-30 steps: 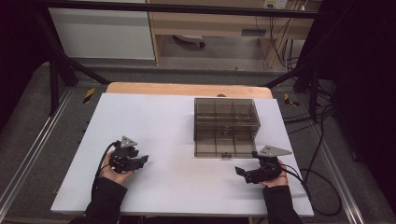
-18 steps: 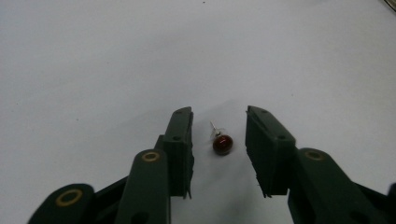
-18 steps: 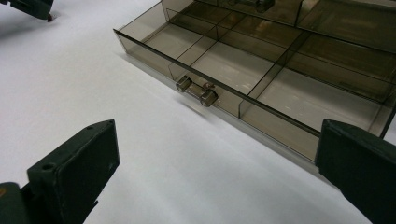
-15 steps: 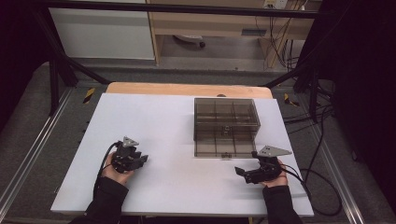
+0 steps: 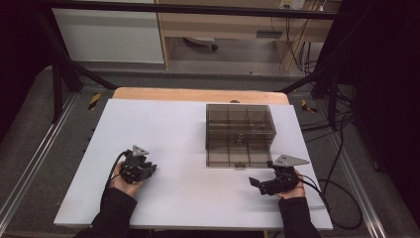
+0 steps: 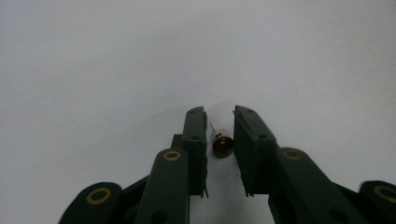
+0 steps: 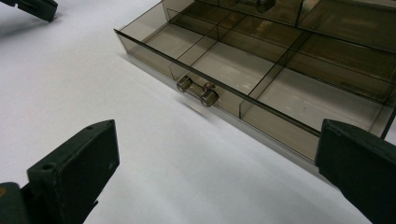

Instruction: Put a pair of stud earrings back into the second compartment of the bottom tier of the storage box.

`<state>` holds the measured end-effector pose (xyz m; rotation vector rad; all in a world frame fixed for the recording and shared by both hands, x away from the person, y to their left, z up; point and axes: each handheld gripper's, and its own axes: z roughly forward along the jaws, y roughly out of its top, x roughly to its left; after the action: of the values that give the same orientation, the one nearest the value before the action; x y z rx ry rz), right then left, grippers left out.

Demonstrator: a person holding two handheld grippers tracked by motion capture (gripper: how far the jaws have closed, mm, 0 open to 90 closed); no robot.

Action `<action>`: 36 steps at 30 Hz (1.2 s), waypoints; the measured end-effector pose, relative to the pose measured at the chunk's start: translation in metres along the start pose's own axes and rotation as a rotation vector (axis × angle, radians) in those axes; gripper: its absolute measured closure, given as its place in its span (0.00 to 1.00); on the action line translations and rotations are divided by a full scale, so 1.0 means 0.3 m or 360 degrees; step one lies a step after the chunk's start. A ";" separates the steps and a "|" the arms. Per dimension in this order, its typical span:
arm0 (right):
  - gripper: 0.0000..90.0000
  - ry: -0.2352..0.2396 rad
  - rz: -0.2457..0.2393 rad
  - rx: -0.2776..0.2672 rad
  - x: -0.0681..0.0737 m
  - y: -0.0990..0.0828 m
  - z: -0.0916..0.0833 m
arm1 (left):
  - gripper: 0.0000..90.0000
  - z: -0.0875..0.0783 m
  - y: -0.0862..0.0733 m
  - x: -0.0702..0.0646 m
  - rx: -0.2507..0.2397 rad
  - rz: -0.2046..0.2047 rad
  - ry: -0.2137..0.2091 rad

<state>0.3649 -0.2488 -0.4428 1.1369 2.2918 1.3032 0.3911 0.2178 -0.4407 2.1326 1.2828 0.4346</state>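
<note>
Dark red and glossy, a tiny bead [image 6: 222, 145] with a thin clear stem lies on the white tabletop [image 5: 188, 148] between the jaws of my left gripper [image 6: 219, 123]. Those jaws have just been closing around it and now stand narrow, the bead close against the right pad, with a sliver of white still showing beside the left one; I cannot tell whether the pads already press on it. In the high view my left gripper [image 5: 148, 168] sits low at the near left of the tabletop, well apart from the smoky transparent organiser box [image 5: 240, 135], which stands right of centre.

My right gripper [image 5: 255, 182] rests near the box's front corner with its jaws spread wide and nothing between them. Along them I see the box's open drawer [image 7: 261, 79], divided into compartments, with a small clear handle [image 7: 197, 91] on its front wall.
</note>
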 end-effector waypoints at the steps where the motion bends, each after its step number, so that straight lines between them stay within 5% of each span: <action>1: 0.01 0.0001 0.0002 0.0000 0.000 0.000 0.000 | 0.84 0.000 0.000 -0.001 0.0001 0.0002 0.0002; 36: 0.01 0.0003 0.0001 -0.0001 0.000 0.000 0.001 | 0.89 -0.019 0.010 -0.013 -0.0014 0.0040 -0.0013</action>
<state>0.3651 -0.2486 -0.4430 1.1368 2.2927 1.3054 0.3881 0.2151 -0.4344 2.1429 1.2487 0.4409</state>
